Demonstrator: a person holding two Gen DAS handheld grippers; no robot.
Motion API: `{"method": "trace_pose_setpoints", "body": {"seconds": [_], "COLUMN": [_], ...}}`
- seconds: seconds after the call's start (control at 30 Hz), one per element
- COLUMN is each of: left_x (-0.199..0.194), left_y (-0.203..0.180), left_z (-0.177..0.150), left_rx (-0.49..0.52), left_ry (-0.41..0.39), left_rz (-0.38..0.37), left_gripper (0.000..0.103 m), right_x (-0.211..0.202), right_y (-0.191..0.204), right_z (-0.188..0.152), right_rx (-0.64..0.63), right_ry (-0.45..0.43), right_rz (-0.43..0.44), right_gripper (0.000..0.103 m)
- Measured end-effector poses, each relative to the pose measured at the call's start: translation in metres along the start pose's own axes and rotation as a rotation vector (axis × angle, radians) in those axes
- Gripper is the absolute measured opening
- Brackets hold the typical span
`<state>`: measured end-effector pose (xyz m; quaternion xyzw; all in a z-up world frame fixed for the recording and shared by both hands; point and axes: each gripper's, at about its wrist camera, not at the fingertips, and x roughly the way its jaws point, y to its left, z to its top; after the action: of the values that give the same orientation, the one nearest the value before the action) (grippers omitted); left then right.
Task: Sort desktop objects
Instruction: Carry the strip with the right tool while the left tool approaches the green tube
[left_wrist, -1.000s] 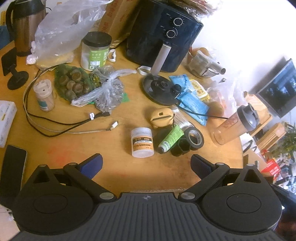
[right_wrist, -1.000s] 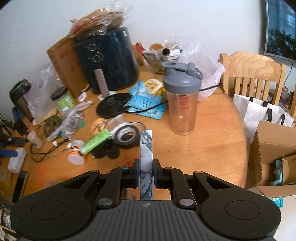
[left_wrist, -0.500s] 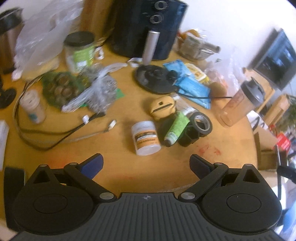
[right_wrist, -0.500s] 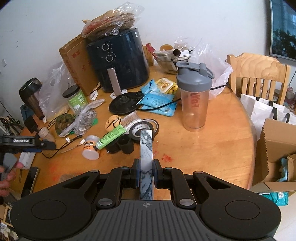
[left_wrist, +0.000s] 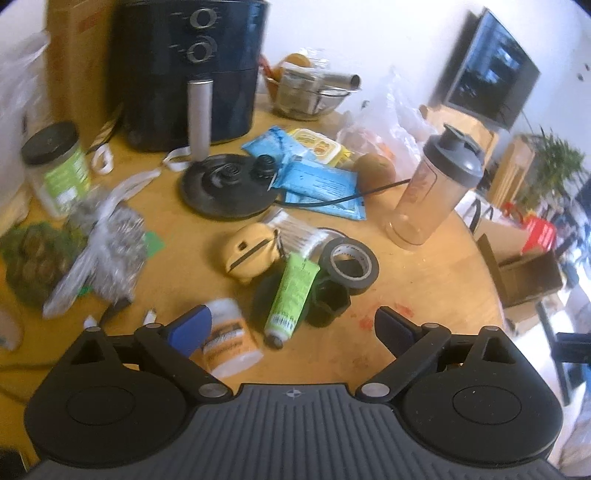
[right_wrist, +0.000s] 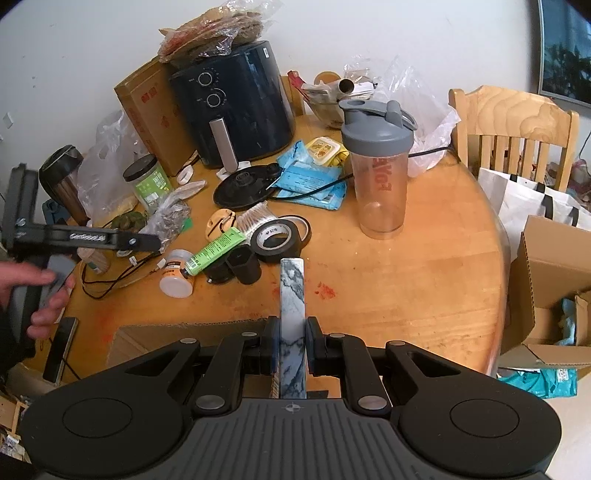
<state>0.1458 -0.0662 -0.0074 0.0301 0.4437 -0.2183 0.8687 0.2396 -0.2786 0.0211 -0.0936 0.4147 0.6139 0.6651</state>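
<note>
My right gripper (right_wrist: 291, 349) is shut on a flat marble-patterned grey-white bar (right_wrist: 292, 295) and holds it above the near table edge. My left gripper (left_wrist: 291, 326) is open and empty, low over the table. A white jar with an orange label (left_wrist: 228, 343) lies by its left finger. A green tube (left_wrist: 293, 291), a black cup-shaped thing (left_wrist: 328, 301) and a black tape roll (left_wrist: 349, 261) lie just ahead. The same cluster shows in the right wrist view: the jar (right_wrist: 177, 273), the tube (right_wrist: 216, 250) and the tape roll (right_wrist: 277, 240). The left gripper's body (right_wrist: 85, 238) shows at the left.
A round wooden table (right_wrist: 424, 280) carries a dark air fryer (right_wrist: 232, 107), a shaker bottle (right_wrist: 378, 170), a black kettle base (right_wrist: 247, 184), blue packets (right_wrist: 310, 181), a green-label jar (right_wrist: 147, 181), plastic bags and cables. A cardboard piece (right_wrist: 184, 332) lies near. A chair (right_wrist: 513, 129) and an open box (right_wrist: 554, 288) stand right.
My left gripper has moved forward and right, closer to the white jar and green tube. My right gripper has pulled back and risen a little, still holding the marble bar.
</note>
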Motion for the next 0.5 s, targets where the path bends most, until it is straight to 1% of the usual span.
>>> {"method": "trace_pose_setpoints", "body": {"seconds": [0.1, 0.23, 0.3, 0.37, 0.5], "left_x": [0.014, 0.037, 0.047, 0.055, 0.069], "left_y": [-0.006, -0.012, -0.014, -0.015, -0.019], "left_z": [0.005, 0.009, 0.011, 0.013, 0.013], "left_rx": [0.059, 0.128, 0.158, 0.179, 0.22], "left_ry": [0.003, 0.029, 0.037, 0.046, 0.068], "left_rz": [0.008, 0.026, 0.039, 0.044, 0.045], "left_gripper": [0.093, 0.083, 0.081, 0.073, 0.065], "right_x": [0.0, -0.001, -0.002, -0.004, -0.006], "right_y": [-0.004, -0.007, -0.009, -0.011, -0.017], "right_z": [-0.001, -0.003, -0.004, -0.006, -0.009], "right_rx": [0.012, 0.026, 0.032, 0.043, 0.072], "right_ry": [-0.002, -0.006, -0.009, -0.012, -0.016], "right_rz": [-0.002, -0.013, -0.023, -0.033, -0.054], "right_gripper": [0.017, 0.017, 0.017, 0.017, 0.017]}}
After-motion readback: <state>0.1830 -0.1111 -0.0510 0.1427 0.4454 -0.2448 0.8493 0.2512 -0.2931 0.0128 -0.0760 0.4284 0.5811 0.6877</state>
